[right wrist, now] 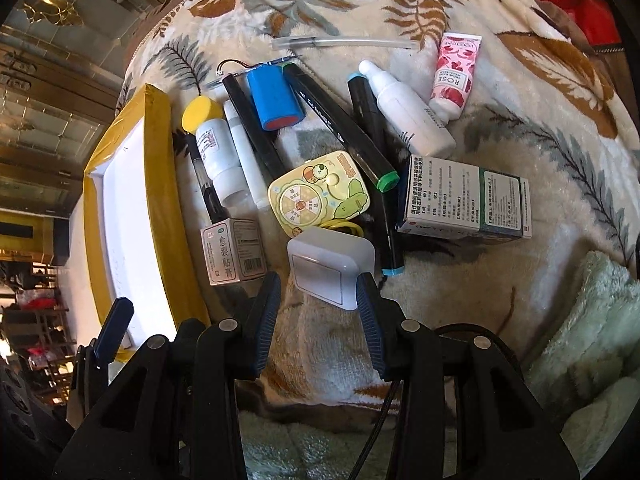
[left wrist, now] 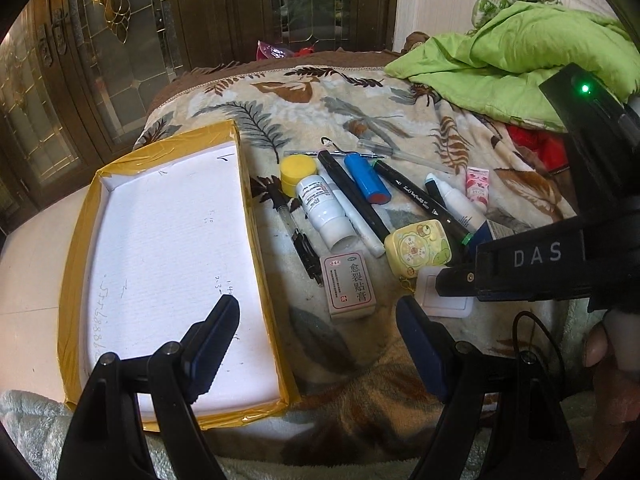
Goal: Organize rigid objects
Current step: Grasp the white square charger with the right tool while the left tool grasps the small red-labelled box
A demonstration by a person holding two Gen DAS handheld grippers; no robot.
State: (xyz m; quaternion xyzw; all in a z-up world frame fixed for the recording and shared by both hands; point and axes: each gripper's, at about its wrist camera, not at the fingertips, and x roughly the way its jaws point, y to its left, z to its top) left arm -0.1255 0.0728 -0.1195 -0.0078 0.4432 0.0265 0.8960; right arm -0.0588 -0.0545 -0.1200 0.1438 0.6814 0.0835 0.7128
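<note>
A yellow-taped box with a white inside (left wrist: 172, 264) lies on the left of a leaf-patterned blanket; its yellow rim shows in the right wrist view (right wrist: 160, 168). Beside it lie several small items: a white bottle (left wrist: 324, 208), blue battery (left wrist: 366, 178), black markers (left wrist: 352, 192), yellow tin (left wrist: 418, 246), small medicine box (left wrist: 350, 282) and white square switch (right wrist: 330, 270). My left gripper (left wrist: 318, 320) is open above the box's right rim. My right gripper (right wrist: 320, 294) is open, its fingers on either side of the white switch's near edge. In the left wrist view my right gripper's black body covers part of the switch (left wrist: 440, 300).
A green quilt (left wrist: 520, 56) and red cloth (left wrist: 536, 144) lie at the back right. A larger medicine box (right wrist: 464, 200), pink tube (right wrist: 454, 76) and white dropper bottle (right wrist: 408, 112) lie right of the pile. A pale green fleece (right wrist: 592, 344) is at the near right.
</note>
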